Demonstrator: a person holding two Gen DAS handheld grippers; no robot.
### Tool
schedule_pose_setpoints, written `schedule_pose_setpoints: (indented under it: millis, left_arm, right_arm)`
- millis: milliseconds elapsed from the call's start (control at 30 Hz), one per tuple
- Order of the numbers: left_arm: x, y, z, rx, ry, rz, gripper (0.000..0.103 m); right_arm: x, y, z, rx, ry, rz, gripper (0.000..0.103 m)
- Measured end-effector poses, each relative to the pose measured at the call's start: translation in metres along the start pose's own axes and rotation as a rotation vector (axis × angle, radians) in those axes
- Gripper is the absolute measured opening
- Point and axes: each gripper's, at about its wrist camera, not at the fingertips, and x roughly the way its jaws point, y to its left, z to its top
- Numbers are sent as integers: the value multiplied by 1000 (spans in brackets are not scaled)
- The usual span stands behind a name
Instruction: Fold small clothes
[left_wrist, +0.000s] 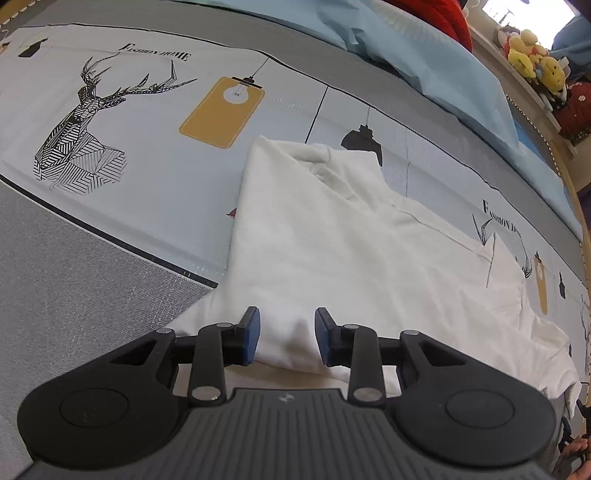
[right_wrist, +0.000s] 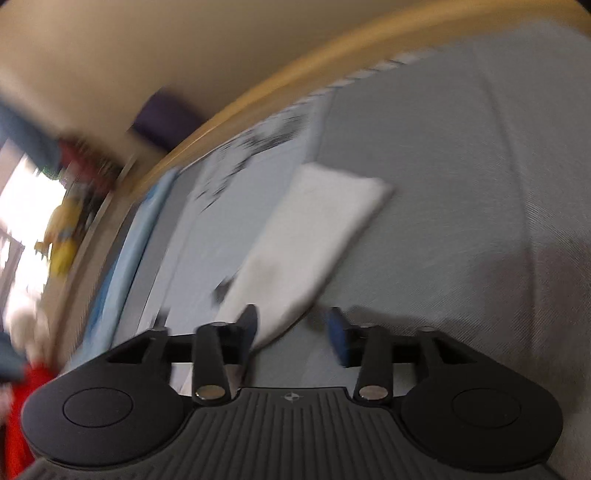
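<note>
A white garment (left_wrist: 332, 236) lies partly folded on the printed bedspread (left_wrist: 147, 155), its near edge bunched between my left fingers. My left gripper (left_wrist: 287, 338) is open with the blue pads either side of a fold of the cloth, not closed on it. In the blurred right wrist view a white cloth strip (right_wrist: 314, 236) runs from the middle of the frame down toward my right gripper (right_wrist: 295, 338), which is open; the cloth's near end lies by the left finger.
A light blue blanket (left_wrist: 424, 62) and a red item (left_wrist: 439, 18) lie at the far side of the bed. Plush toys (left_wrist: 535, 62) sit on a shelf at the right. A wooden bed rail (right_wrist: 295, 77) curves beyond the bedspread.
</note>
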Motion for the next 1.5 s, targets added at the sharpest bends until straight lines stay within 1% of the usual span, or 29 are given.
schedule_pose_setpoints:
  millis: [33, 100, 200, 267, 333, 367, 400, 467, 533, 600, 667, 700, 767, 833, 900, 933, 967, 1000, 1033, 1067, 1100, 1133, 1167, 1200, 1267, 1300, 1367, 1433, 1500]
  left_arm:
    - [0, 0, 0, 2, -2, 0, 36]
    - [-1, -1, 0, 10, -5, 2, 36]
    - [-1, -2, -1, 20, -4, 5, 36]
    - [-2, 0, -1, 21, -5, 4, 36]
    - [-4, 2, -1, 18, -9, 2, 36]
    - [-5, 3, 0, 16, -11, 2, 36]
    - [-6, 4, 0, 14, -13, 2, 36]
    - [-7, 7, 1, 10, -12, 2, 36]
    - [-9, 9, 1, 4, -12, -2, 36]
    - [-11, 12, 2, -3, -14, -6, 36]
    - [-15, 15, 3, -11, -18, -11, 36]
    - [-17, 17, 4, -16, -22, -14, 36]
    - [-20, 21, 6, -29, -26, -18, 36]
    - [-24, 27, 8, -46, -30, -24, 36]
    - [-28, 31, 10, -61, -34, -31, 36]
    - [-30, 34, 11, -70, -36, -35, 36]
    - [-32, 37, 12, -81, -38, -42, 36]
    - [-34, 38, 13, -89, -41, -48, 36]
    - [-36, 41, 15, -100, -44, -55, 36]
    - [-38, 43, 16, -110, -47, -60, 36]
    - [-40, 45, 17, -121, -50, -66, 36]
    - [-41, 47, 18, -129, -52, -70, 36]
    - [-41, 48, 19, -133, -52, -73, 36]
    - [-41, 49, 19, -139, -49, -78, 36]
    - [-41, 50, 21, -145, -45, -89, 36]
    - [-41, 50, 21, -148, -46, -92, 36]
    - [-40, 50, 22, -153, -50, -95, 36]
    - [-37, 48, 22, -160, -50, -99, 36]
    - [-32, 43, 20, -163, -54, -122, 36]
  right_arm:
    - [6, -10, 6, 58, 1, 8, 48]
    - [15, -22, 13, 135, -6, 61, 48]
    - [26, -21, 17, 150, -15, 81, 47]
    - [31, -17, 15, 132, -26, 79, 38]
    - [36, -15, 14, 108, -34, 59, 15]
    - [38, -16, 13, 104, -33, 51, 9]
    - [37, -15, 13, 98, -40, 34, 6]
    - [31, -12, 15, 65, -90, -8, 5]
    - [22, 1, 19, 4, -153, -47, 4]
    - [9, 22, 21, -66, -212, -52, 4]
    - [-9, 55, 14, -181, -281, -41, 4]
    - [-18, 74, 10, -245, -310, -22, 4]
    - [-43, 121, -15, -400, -354, 64, 4]
    - [-72, 166, -51, -527, -335, 227, 4]
    - [-106, 205, -99, -645, -284, 416, 4]
    - [-124, 224, -129, -701, -231, 526, 4]
    - [-137, 236, -154, -735, -169, 616, 4]
    - [-150, 249, -185, -777, -71, 722, 8]
    - [-159, 257, -213, -810, 27, 803, 8]
    - [-166, 262, -238, -832, 131, 867, 10]
    - [-170, 264, -263, -848, 246, 917, 14]
    - [-171, 265, -284, -866, 373, 951, 16]
    - [-174, 265, -301, -889, 463, 953, 16]
    - [-176, 264, -311, -906, 511, 929, 17]
    - [-179, 265, -313, -910, 532, 869, 18]
    - [-180, 267, -308, -917, 521, 822, 20]
    - [-182, 268, -293, -912, 459, 690, 21]
    - [-178, 257, -273, -844, 415, 531, 27]
    - [-165, 236, -254, -735, 384, 401, 29]
